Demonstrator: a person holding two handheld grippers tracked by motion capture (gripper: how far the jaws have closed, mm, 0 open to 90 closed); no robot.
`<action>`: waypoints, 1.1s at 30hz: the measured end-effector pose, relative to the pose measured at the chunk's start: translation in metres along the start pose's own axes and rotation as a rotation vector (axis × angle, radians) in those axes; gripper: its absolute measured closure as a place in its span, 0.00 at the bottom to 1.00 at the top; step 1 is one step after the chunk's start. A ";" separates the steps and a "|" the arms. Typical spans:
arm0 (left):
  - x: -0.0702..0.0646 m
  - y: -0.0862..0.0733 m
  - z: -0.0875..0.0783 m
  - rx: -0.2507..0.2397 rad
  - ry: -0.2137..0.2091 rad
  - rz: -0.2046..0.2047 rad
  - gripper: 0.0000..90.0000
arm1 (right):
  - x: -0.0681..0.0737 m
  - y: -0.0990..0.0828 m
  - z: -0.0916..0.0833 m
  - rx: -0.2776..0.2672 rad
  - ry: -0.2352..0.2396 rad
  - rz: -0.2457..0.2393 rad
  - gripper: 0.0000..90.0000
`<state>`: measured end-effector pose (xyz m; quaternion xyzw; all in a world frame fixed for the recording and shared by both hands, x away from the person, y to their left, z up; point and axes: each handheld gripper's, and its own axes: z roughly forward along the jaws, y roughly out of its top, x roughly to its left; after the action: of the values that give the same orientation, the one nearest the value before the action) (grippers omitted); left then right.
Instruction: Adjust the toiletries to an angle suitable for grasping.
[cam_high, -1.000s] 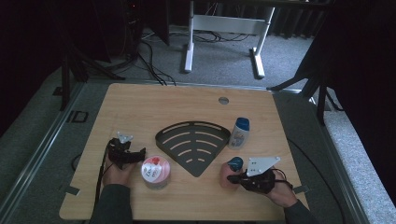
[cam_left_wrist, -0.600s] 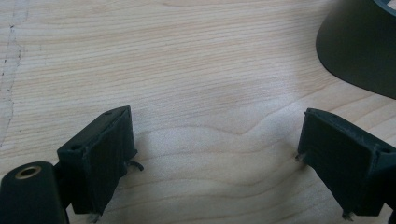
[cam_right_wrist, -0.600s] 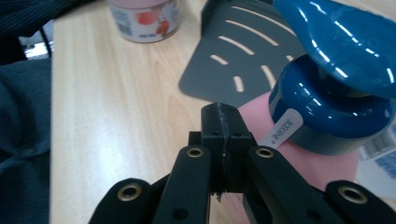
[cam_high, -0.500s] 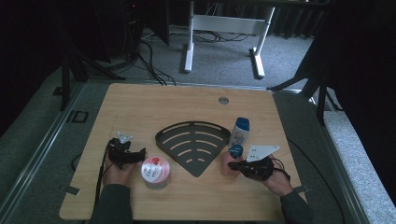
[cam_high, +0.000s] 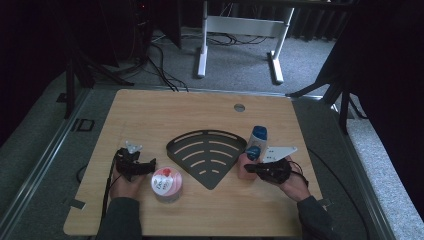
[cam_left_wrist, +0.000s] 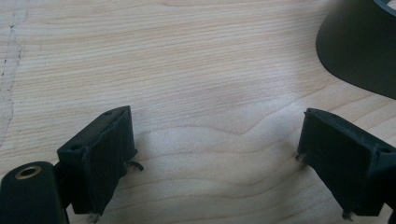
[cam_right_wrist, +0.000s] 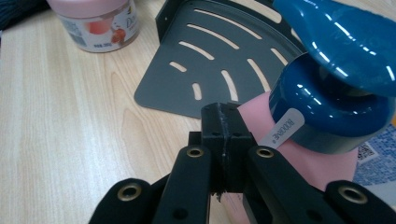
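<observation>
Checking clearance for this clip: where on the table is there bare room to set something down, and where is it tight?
Free: the far half of the wooden table, beyond the black corner shelf, and the near edge strip. Crowded: between the shelf and the right gripper, where the pink pump bottle and a blue-capped bottle stand; also the pink jar by the left gripper.

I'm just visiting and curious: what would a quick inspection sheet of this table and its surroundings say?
Surface: wooden table, round grommet hole near the far edge.
Job's things: pink bottle with blue pump cap beside the black slotted corner shelf; pink-lidded jar near the left gripper.
Clutter: second blue-capped bottle standing behind the pink one.
Grippers: left gripper open over bare wood; right gripper shut, tips at the pink bottle, nothing between the jaws.
Cables: one trails from the left gripper; more on the floor.
Surroundings: grey carpet, white desk frame, dark stands.
</observation>
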<state>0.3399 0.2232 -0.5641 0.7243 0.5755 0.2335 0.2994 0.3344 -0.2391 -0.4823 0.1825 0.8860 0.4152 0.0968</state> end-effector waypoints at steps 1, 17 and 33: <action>0.000 0.000 0.000 0.000 0.000 0.000 0.12 | -0.001 0.000 0.000 0.000 -0.003 0.000 1.00; -0.001 0.000 0.000 -0.002 -0.005 0.004 0.12 | 0.004 -0.002 0.007 -0.005 0.015 0.012 0.89; 0.000 -0.003 -0.004 -0.006 -0.017 0.015 0.17 | 0.032 -0.012 0.056 0.044 0.084 0.045 0.57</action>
<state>0.3347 0.2241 -0.5635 0.7296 0.5668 0.2313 0.3049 0.3204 -0.1938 -0.5279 0.1871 0.8938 0.4050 0.0461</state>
